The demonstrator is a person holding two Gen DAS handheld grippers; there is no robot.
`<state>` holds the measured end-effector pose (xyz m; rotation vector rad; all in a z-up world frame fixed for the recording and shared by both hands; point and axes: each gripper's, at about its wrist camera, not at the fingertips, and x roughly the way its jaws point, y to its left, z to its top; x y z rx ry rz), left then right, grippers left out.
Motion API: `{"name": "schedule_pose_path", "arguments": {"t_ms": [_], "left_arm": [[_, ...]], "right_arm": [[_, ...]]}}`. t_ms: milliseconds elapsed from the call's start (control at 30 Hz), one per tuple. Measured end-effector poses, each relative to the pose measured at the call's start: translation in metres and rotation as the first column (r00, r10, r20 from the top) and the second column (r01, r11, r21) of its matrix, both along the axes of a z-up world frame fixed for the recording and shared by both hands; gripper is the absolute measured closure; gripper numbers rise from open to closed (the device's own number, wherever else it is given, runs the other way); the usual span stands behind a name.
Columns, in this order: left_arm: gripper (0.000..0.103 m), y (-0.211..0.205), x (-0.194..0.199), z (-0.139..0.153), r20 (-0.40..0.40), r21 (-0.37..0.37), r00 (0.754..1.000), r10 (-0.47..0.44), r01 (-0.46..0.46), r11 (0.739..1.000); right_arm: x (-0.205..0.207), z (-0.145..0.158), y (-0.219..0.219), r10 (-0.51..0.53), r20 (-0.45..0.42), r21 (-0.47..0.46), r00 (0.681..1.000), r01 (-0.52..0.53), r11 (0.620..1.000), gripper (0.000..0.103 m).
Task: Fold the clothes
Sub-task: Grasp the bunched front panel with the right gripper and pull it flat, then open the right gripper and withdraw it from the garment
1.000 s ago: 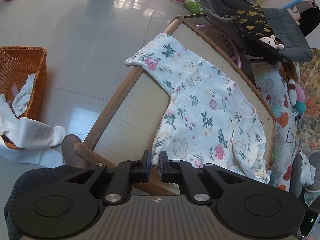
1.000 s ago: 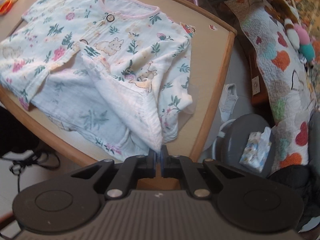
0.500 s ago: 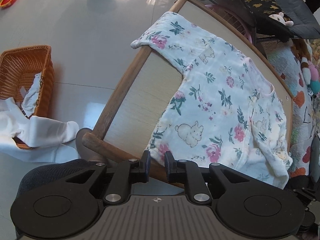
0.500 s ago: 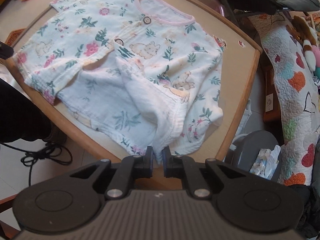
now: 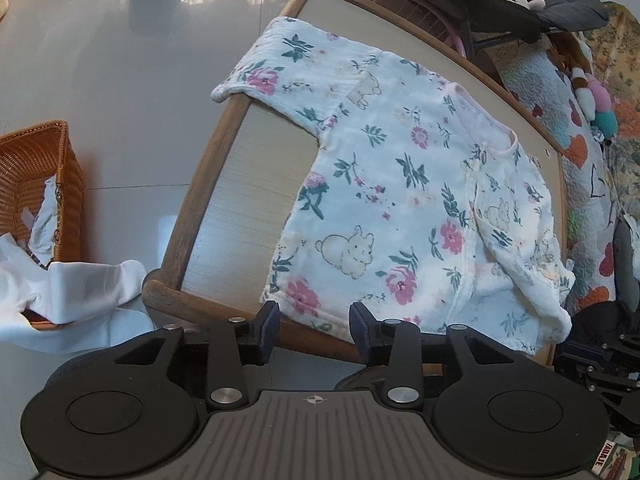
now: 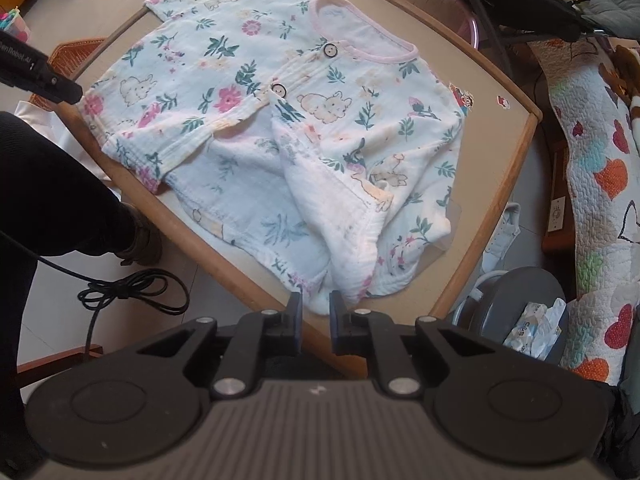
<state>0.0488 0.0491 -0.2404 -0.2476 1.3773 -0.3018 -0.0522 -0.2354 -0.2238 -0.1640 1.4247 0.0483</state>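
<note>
Wicker basket beside table; white cloth spilling.

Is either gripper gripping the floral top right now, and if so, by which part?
Neither. Both have just been opening: the left gripper stands open above the floral top's hem, the right gripper open over its bottom corner.

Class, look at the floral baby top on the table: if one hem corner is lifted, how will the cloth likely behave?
The floral top is probably floppy: its front flap already lies turned back in soft rumples. It looks light and thin, crinkled like gauze. Lifted by a corner, it would likely sag and drag rather than hold its shape.
</note>
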Motion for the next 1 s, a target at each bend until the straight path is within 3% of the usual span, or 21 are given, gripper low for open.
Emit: {"name": "schedule_pose_path", "arguments": {"t_ms": [200,367,600,833,1000], "left_arm": [[0.061,-0.01,-0.006,-0.004,-0.017,-0.022,1.0,-0.015,0.014,1.0],[0.061,-0.02,-0.009,-0.009,-0.038,-0.027,0.999,-0.023,0.022,0.999],[0.061,-0.027,-0.01,-0.009,-0.046,-0.018,0.998,-0.043,0.043,0.999],[0.06,-0.023,-0.008,-0.014,-0.064,-0.005,0.997,-0.036,0.036,0.999],[0.06,-0.025,-0.009,-0.014,-0.068,-0.007,0.997,-0.038,0.037,0.999]], "right_arm": [[0.02,0.014,-0.043,-0.14,0.051,0.04,0.989,0.138,0.99,0.085],[0.047,0.005,-0.064,-0.257,0.066,0.098,0.964,0.25,0.963,0.084],[0.067,-0.028,-0.064,-0.284,0.03,0.079,0.958,0.281,0.956,0.084],[0.065,-0.037,-0.066,-0.308,0.004,0.119,0.951,0.305,0.945,0.085],[0.064,-0.038,-0.059,-0.284,-0.001,0.127,0.959,0.282,0.951,0.098]]}}
